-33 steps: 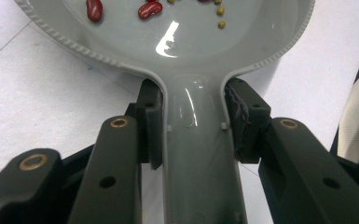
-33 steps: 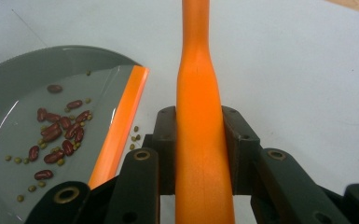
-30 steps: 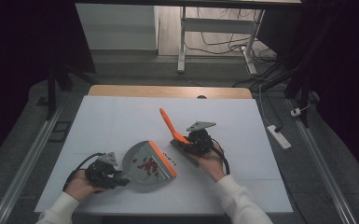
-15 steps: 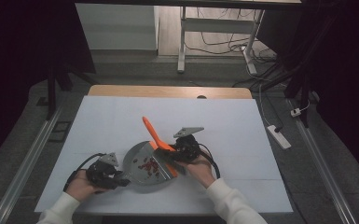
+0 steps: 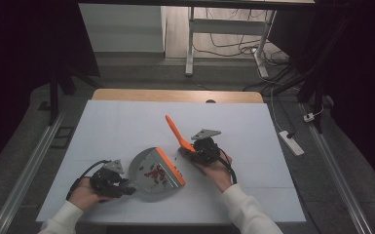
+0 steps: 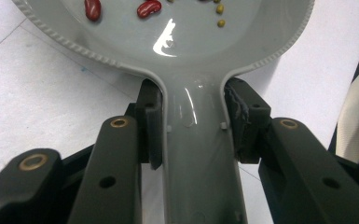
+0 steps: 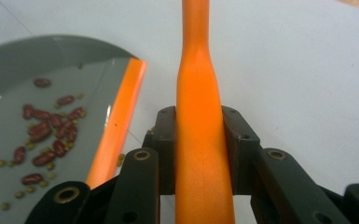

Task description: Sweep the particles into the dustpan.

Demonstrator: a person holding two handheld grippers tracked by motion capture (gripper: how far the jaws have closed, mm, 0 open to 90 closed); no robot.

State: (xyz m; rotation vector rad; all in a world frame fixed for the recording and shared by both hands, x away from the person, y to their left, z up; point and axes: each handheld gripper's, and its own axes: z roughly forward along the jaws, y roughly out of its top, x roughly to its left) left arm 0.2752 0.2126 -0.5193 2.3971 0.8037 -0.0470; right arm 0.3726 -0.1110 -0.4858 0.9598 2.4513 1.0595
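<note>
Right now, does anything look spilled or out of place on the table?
Mostly tidy: the beans lie inside the grey dustpan. A few small beans sit on the table just outside its orange lip, near the orange brush handle.

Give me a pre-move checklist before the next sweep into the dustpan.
1. Left gripper clamped on the dustpan handle: ok.
2. Right gripper clamped on the orange brush handle: ok.
3. Beans lie inside the pan: ok.
4. Orange lip flat on the table: cannot tell.
5. Stray beans left on the table by the lip: not ok, a few remain.
6. Bristle end of the brush: cannot tell, hidden.
</note>
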